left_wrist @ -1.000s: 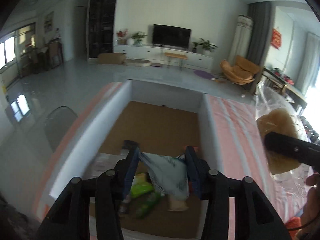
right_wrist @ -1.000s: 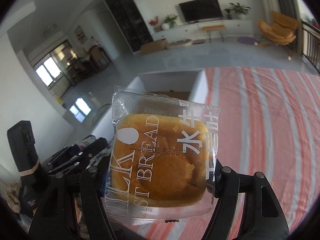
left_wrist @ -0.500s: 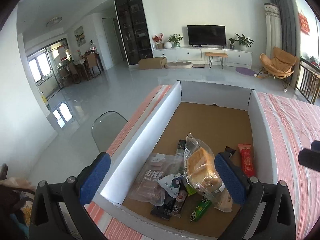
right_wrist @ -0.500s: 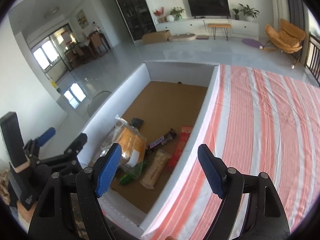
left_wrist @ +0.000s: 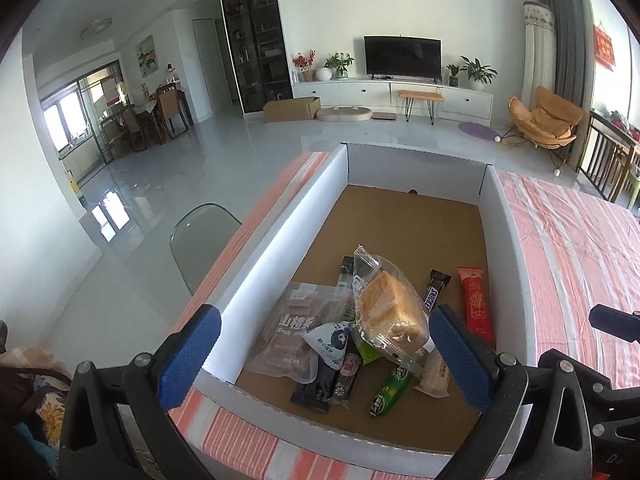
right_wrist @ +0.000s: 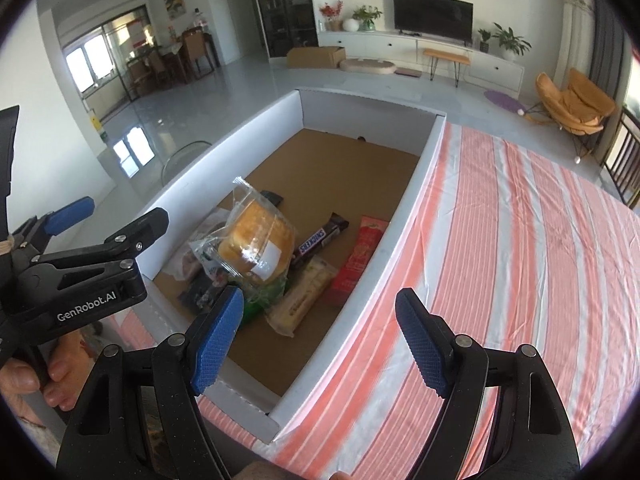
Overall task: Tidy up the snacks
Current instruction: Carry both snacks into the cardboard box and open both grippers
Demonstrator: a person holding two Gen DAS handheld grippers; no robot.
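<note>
Blue pads of the left gripper (left_wrist: 324, 354) spread wide over the near end of the box (left_wrist: 280, 240), nothing between them. Same for the right gripper (right_wrist: 320, 338): jaws parted and empty, hanging above the box's right wall and the striped cloth (right_wrist: 520, 240).

Just beyond, heaped in the near corner: bread packet (left_wrist: 390, 314) tilted on top of the pile, leaning on the clear hawthorn bag (left_wrist: 294, 330), small blue-and-white sachet (left_wrist: 330, 342) and green stick (left_wrist: 388, 394) under it. Beside these, flat on the cardboard floor, Snickers bar (left_wrist: 435, 290), red packet (left_wrist: 476, 304) and a pale wafer pack (right_wrist: 304, 296).

Farther back, bare floor of the box.

Likely trouble: bread packet perched loosely, liable to slide or roll if the pile is nudged; smaller items buried, hard to pinch without dragging neighbours; slippery film prone to escaping a shallow grip.
</note>
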